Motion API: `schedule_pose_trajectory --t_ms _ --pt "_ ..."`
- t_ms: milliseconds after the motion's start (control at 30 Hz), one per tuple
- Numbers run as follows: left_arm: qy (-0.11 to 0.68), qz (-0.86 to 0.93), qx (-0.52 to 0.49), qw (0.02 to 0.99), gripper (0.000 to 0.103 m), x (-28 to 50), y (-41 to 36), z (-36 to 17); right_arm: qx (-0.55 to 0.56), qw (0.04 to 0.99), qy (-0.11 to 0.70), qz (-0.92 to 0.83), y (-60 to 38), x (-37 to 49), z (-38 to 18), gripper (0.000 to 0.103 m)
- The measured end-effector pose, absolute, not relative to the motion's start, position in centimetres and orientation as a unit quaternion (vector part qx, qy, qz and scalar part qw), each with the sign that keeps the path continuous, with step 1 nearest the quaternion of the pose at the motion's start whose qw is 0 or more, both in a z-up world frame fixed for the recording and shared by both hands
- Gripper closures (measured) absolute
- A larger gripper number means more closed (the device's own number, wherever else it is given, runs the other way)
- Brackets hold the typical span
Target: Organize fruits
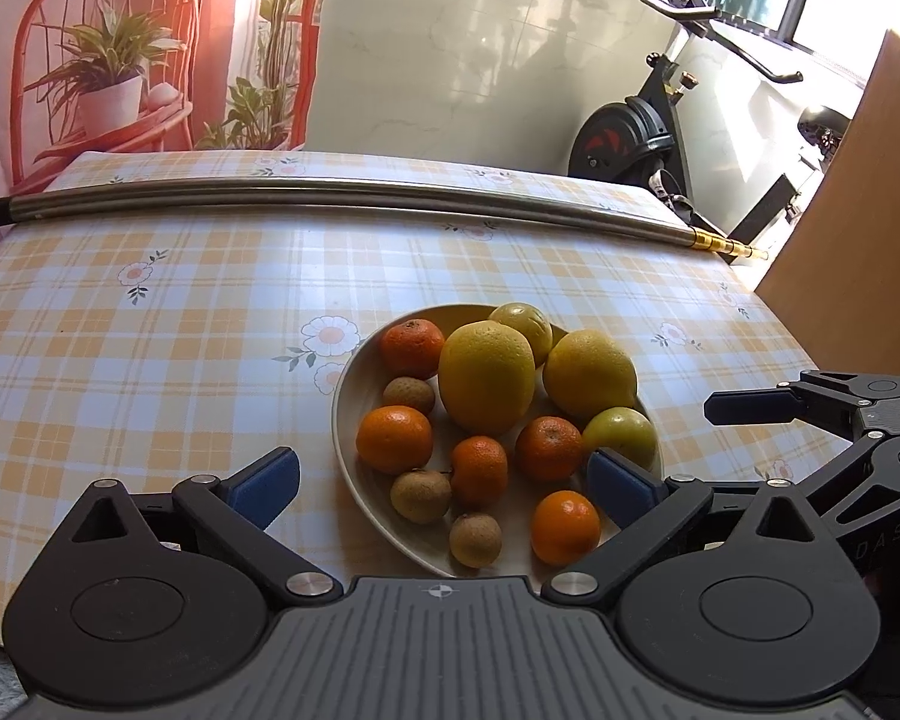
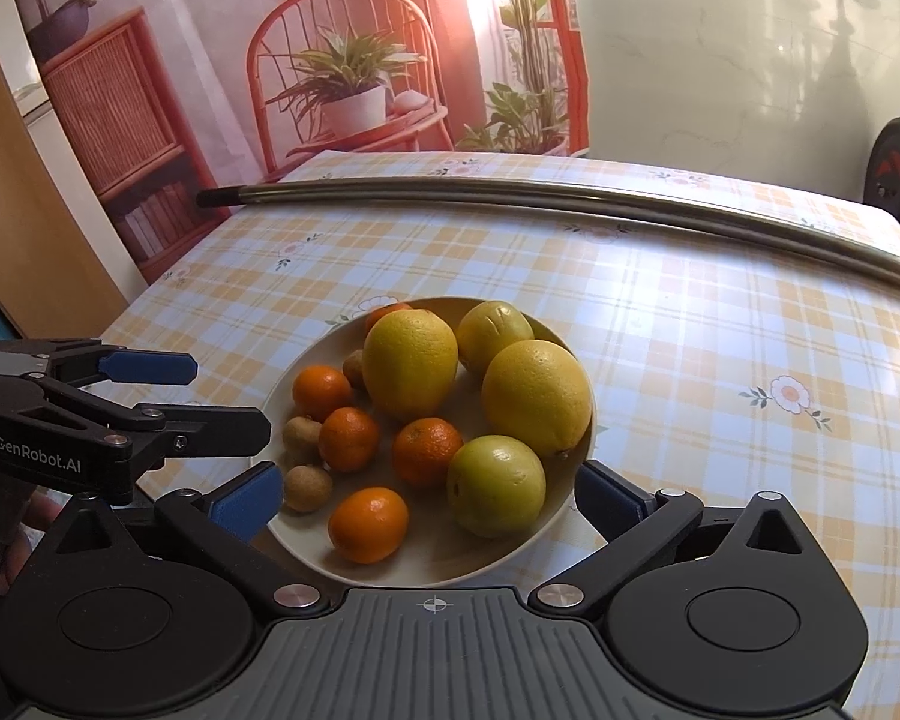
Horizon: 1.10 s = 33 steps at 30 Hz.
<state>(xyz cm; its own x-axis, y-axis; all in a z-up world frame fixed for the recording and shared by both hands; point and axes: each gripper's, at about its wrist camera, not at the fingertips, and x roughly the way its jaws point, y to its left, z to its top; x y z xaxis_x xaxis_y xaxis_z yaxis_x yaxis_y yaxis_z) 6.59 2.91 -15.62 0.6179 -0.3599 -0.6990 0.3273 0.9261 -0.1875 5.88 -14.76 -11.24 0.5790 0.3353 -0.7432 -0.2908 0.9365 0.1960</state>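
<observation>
Fruit sits piled in the pale bowl (image 1: 354, 372) on the checked tablecloth (image 1: 150, 324): two big yellow citrus (image 1: 486, 375) at the middle and 1 o'clock, two greenish ones (image 1: 621, 435) at 12 and 3 o'clock, five tangerines (image 1: 394, 439) scattered around them, small brown fruits (image 1: 420, 495) from 9 to 6 o'clock. Your left gripper (image 1: 444, 483) hangs wide open and empty, blue pads straddling the bowl's near half; your right gripper (image 2: 429, 498) is likewise spread wide, holding nothing, over the bowl's near rim. Metal pole (image 1: 330, 195) lies across the table at 12 o'clock, well apart from the bowl.
</observation>
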Motion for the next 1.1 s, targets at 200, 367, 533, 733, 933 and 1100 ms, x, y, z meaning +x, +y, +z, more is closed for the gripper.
schedule_pose_trajectory --t_ms 200,367,533,733,933,1100 --pt "0.374 -0.179 -0.023 0.91 0.0 7.1 3.4 -14.0 0.035 0.901 0.402 0.158 -16.1 6.7 -9.2 0.0" --pt "0.322 -0.167 -0.041 0.931 0.0 7.7 4.1 -9.9 0.032 0.929 0.347 0.127 -17.5 7.4 -4.9 0.0" --pt "0.25 -0.149 -0.039 0.956 0.0 7.1 4.4 -5.2 0.028 0.955 0.278 0.103 -18.8 7.6 0.1 0.0" --pt "0.171 -0.115 -0.027 0.978 0.0 5.3 3.7 -0.2 0.025 0.972 0.217 0.084 -19.6 7.6 4.4 0.0" --pt "0.151 -0.101 -0.014 0.983 0.0 4.3 2.1 1.8 0.026 0.98 0.18 0.084 -19.9 6.6 6.4 0.0" --pt "0.165 -0.102 -0.019 0.981 0.0 4.5 2.0 1.6 0.034 0.979 0.183 0.082 -19.8 6.2 6.5 0.0"
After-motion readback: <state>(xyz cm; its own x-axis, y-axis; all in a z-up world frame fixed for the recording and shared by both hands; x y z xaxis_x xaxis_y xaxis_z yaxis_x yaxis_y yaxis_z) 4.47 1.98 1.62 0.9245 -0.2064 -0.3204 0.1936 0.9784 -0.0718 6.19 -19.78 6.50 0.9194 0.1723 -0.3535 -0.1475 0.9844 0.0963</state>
